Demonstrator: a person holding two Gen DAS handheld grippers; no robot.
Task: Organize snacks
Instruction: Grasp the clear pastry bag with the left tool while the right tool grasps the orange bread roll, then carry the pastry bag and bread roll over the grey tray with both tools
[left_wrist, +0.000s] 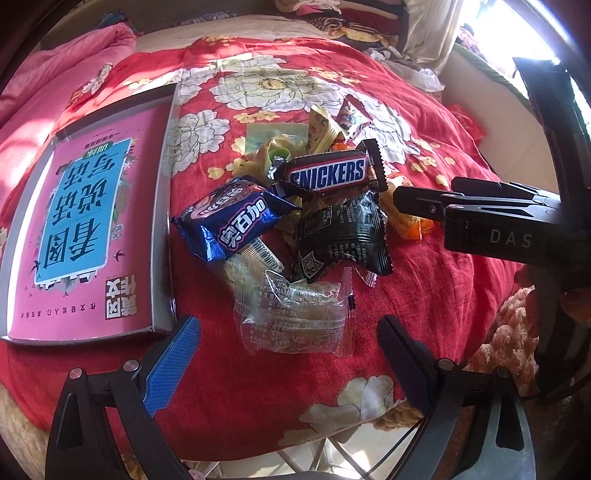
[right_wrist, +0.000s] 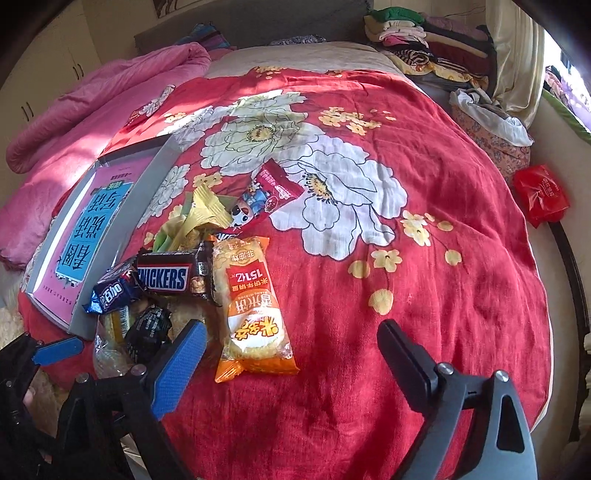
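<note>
A pile of snacks lies on a red flowered blanket (left_wrist: 424, 295). It holds a Snickers bar (left_wrist: 327, 173), a blue Oreo pack (left_wrist: 236, 221), a black packet (left_wrist: 341, 240) and a clear-wrapped cake (left_wrist: 295, 314). My left gripper (left_wrist: 288, 360) is open, just short of the clear-wrapped cake. My right gripper (right_wrist: 291, 354) is open, its fingers on either side of the near end of an orange rice-cracker pack (right_wrist: 253, 310). The Snickers bar (right_wrist: 166, 277) and Oreo pack (right_wrist: 114, 291) lie left of it. The right gripper also shows in the left wrist view (left_wrist: 480, 206), beside the pile.
A shallow grey box with a pink book (left_wrist: 85, 229) lies left of the pile, also in the right wrist view (right_wrist: 92, 229). A red candy wrapper (right_wrist: 266, 192) lies behind the pile. A pink quilt (right_wrist: 110, 99), folded clothes (right_wrist: 436, 40) and a red bag (right_wrist: 541, 194) ring the bed.
</note>
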